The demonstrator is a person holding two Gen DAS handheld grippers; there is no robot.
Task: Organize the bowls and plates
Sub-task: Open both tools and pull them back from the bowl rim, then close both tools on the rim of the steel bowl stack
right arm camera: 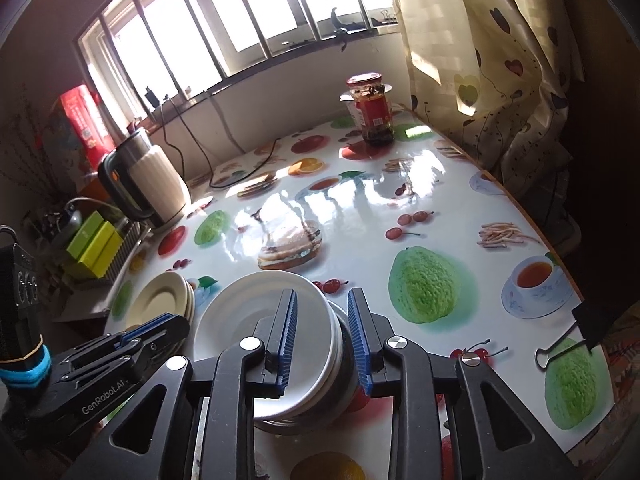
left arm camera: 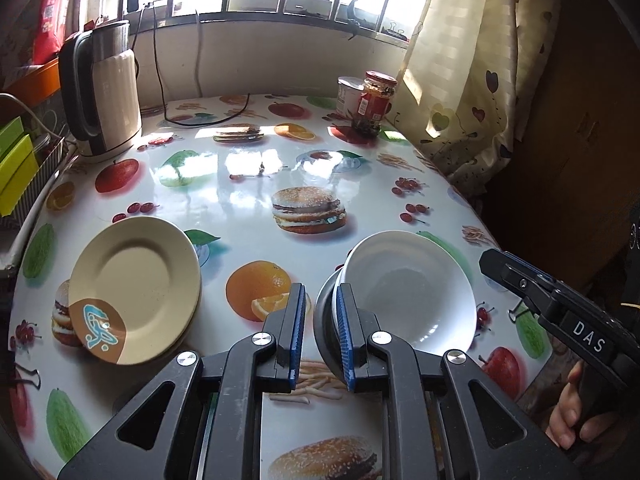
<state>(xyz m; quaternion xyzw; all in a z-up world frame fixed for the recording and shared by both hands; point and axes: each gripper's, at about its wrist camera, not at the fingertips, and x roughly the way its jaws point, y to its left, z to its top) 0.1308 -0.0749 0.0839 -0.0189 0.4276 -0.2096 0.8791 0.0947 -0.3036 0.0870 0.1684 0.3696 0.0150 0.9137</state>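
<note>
— Well, where do we stand with the dishes?

— In the left wrist view we see the stack of cream round plates at the lower left of the frame, lying on the glossy counter with its fruit-and-burger print. The stack of white round bowls sits at the lower right, the top one tilted on a dark bowl beneath it.

— And our left gripper?

— Its blue-padded jaws stand a little apart with nothing between them; only the counter shows in the gap. The right-hand pad overlaps the left edge of the bowl stack in the picture, but we cannot tell whether it touches.

— The right gripper?

— In the right wrist view its jaws are apart, straddling the near right rim of the white bowls. Whether the pads press on the rim we cannot tell. The cream plates lie at centre left there, just beside the bowls.

— Anything else on the counter?

— A cream electric kettle with a black handle at the upper left, and a red-lidded glass jar near the top centre, beside the heart-printed curtain.
</note>
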